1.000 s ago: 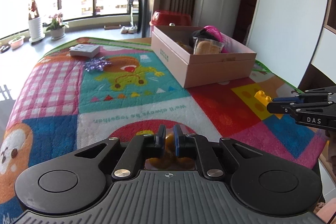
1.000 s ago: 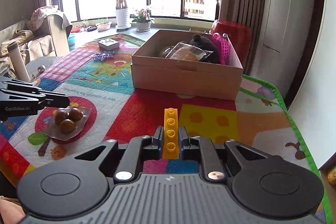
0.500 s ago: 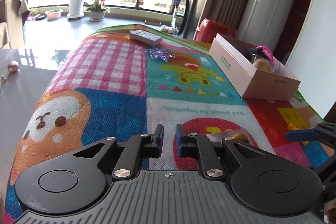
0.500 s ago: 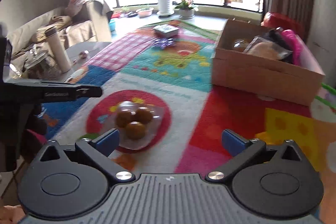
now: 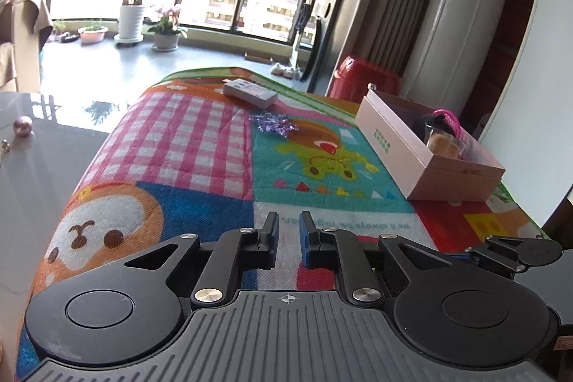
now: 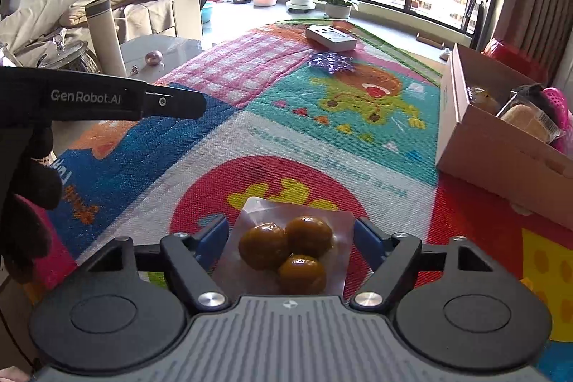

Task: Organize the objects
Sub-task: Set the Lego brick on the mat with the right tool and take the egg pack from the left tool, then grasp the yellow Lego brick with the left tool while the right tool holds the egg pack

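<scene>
The right gripper [image 6: 290,235] hangs low over the colourful play mat [image 6: 250,138] on the desk, its jaws spread wide on either side of a clear packet of three brown glazed balls [image 6: 290,253]; the blue pads do not appear to touch the packet, which lies on the mat's red circle. The left gripper [image 5: 286,233] has its jaws drawn close with a narrow gap showing mat between them, holding nothing. In the right wrist view, its side reads "GenRobot.AI" in white letters. Upside-down print on the mat's white band is legible only in part. At the right stands the open cardboard box [image 6: 501,145], with small green print on its side too fine to read, holding a wrapped bun [image 6: 530,122] with a barcode label. Far off lie a purple bow [image 6: 331,62] and a flat white device [image 6: 331,37].
</scene>
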`<state>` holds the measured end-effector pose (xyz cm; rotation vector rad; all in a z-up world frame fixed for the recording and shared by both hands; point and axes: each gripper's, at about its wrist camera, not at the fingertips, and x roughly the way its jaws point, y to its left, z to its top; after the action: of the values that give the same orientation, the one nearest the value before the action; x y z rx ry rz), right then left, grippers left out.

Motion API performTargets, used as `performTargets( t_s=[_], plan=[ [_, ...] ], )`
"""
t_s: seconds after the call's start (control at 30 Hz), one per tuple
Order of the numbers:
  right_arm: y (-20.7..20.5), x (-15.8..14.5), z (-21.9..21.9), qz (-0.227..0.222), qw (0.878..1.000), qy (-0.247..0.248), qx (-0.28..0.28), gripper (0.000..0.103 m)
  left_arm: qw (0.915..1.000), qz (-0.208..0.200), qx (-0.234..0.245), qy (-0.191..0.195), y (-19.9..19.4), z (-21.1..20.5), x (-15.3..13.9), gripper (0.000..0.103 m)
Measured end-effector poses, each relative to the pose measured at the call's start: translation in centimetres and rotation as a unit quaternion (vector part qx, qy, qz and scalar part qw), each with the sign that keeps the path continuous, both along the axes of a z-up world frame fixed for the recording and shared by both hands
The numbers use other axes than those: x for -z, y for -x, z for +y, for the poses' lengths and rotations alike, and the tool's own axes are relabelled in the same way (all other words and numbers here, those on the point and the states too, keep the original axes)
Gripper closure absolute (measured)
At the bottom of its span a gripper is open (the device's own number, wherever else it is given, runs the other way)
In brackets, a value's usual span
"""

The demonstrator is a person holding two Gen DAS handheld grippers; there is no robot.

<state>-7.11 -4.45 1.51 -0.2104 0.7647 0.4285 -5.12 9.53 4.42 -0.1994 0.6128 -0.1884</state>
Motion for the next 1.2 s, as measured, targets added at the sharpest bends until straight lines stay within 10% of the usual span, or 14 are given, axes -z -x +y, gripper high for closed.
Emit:
performTargets(
  t_s=[0.3, 0.57, 1.0, 1.2],
  plan=[
    [0.7, -4.2, -10.4, -0.047, 0.994, -0.044, 0.09, 0.028, 0.9958, 0.009, 0.091, -0.006, 0.2, -5.6, -0.3, 0.089],
    [1.5, -3.2, -22.4, -0.054, 0.97, -0.019, 0.236, 0.028, 0.9725, 0.04, 0.228, -0.029, -0.1, -15.9, 0.7, 0.089],
    [2.6, 0.5, -16.2, -0.021, 0.989, -0.043, 0.141, 0.027, 0.9693, 0.042, 0.214, -0.113, -0.3, -18.3, 1.1, 0.087],
    [2.0, 0.5, -17.0, -0.053, 0.981, 0.002, 0.189, 0.027, 0.9611, 0.062, 0.229, -0.141, 0.1, -18.1, 2.3, 0.084]
  ],
)
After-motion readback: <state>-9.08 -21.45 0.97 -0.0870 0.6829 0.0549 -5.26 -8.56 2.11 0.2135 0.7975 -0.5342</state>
